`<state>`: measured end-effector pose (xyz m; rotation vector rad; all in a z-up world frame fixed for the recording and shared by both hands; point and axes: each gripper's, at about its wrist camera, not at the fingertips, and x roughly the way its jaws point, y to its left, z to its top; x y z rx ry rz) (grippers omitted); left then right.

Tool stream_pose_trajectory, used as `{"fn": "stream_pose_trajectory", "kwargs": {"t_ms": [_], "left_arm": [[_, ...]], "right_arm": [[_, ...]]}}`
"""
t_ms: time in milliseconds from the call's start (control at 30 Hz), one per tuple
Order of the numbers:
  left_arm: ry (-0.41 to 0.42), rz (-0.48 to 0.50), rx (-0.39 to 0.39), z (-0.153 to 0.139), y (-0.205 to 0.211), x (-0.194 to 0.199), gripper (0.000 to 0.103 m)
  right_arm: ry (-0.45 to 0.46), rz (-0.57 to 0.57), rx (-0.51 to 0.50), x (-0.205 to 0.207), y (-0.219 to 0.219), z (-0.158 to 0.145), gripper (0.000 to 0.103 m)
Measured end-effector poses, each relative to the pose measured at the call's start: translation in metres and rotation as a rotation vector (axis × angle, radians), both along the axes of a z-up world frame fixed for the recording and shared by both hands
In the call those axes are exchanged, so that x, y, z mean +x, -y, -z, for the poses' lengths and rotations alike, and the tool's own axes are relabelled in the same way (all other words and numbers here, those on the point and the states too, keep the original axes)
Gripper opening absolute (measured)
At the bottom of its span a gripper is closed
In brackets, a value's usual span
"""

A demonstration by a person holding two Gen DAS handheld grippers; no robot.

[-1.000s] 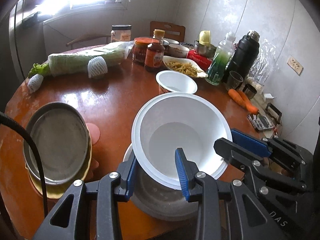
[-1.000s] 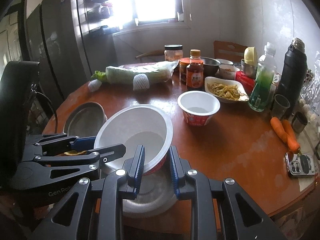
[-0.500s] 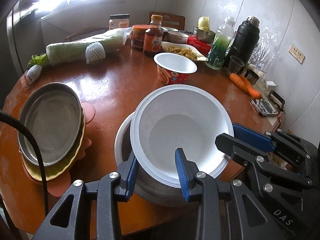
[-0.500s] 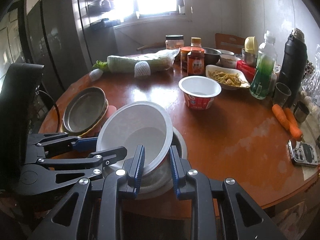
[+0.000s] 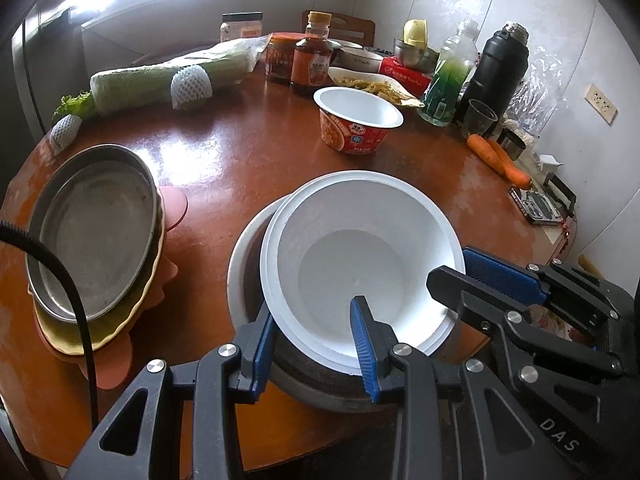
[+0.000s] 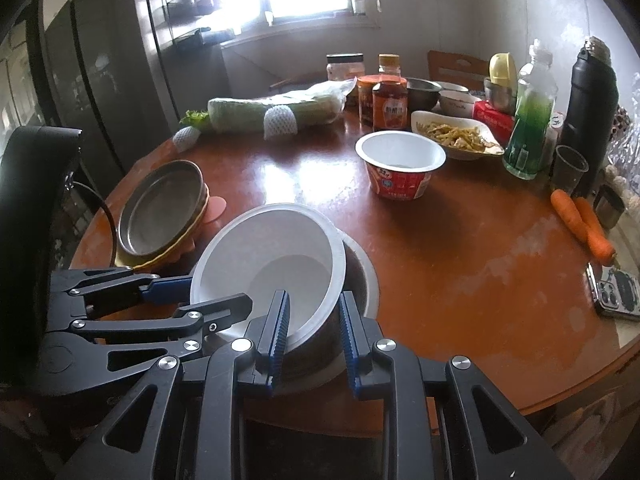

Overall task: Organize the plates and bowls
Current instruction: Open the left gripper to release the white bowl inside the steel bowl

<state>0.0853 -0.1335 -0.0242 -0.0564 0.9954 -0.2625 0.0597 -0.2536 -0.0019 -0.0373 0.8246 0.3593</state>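
The round reddish-brown wooden bench [image 5: 248,152] is crowded along its far edge with bottles, jars, a cabbage and other food, none of which appears to belong to the sorting. On its left side a stack has already been formed: a shallow grey metal plate [image 5: 92,236] rests on a yellow scalloped plate [image 5: 120,324], with a pink mat [image 5: 176,208] beneath.

Near the front edge, a large white plastic bowl [image 5: 360,256] is held tilted inside a wider grey metal bowl [image 5: 248,256] and is judged to be nearly nested but not yet seated or released.

The left tongs [image 5: 316,344] are seen narrowed on the white bowl's near rim, one blue pad inside and one outside the wall. The right tongs [image 6: 312,332] straddle the rim on the opposite side in the same manner; whether their pads press the wall firmly cannot be told for certain, but the rim is judged to be pinched.

Left to be done, as far as can be judged: the white bowl set flat and let go, and the empty red-and-white instant-noodle bowl [image 5: 358,120], standing well apart in the middle of the bench, gathered in.

The metal bowl's floor is hidden by the white bowl, the bench's near edge is cut off by the tongs, and the window glare washes out the far left.
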Motion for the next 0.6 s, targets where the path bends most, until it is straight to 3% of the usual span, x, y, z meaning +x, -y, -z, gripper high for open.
{"fn": "stream_pose_trajectory", "kwargs": {"t_ms": [600], "left_arm": [[0.004, 0.006, 0.001, 0.002, 0.001, 0.004, 0.037]], "right_arm": [[-0.044, 0.015, -0.002, 0.009, 0.002, 0.011, 0.027]]}}
